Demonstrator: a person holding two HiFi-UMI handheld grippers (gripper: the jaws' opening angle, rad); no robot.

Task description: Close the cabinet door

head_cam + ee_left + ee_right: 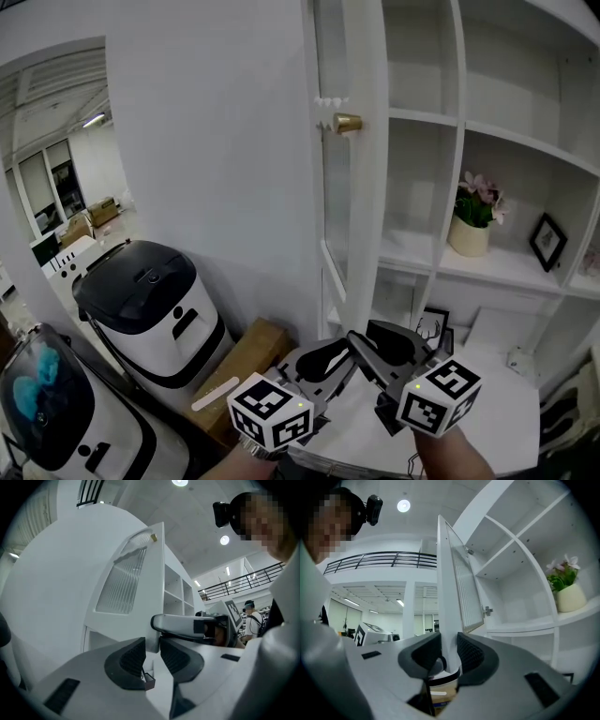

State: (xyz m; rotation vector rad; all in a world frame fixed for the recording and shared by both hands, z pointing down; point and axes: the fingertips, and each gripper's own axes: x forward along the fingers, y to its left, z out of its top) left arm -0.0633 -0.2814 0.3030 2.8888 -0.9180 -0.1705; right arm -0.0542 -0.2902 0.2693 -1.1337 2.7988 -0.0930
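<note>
Clamping flat white cabinet door [448,597], ribbed right tool [449,649].

Cabinet door [364,216]: white, ribbed glass panel, brass knob [347,123]. Left gripper [152,644] and right gripper [449,641]: pale grey bodies, black ridged pads, cubes in black-and-white squares. Beyond the right gripper: white shelves [412,248], pink flowers [480,192], cream pot [468,238], black picture frame [547,242]. Left of the left gripper: black-and-white appliance [150,309], brown cardboard box [246,361].
</note>
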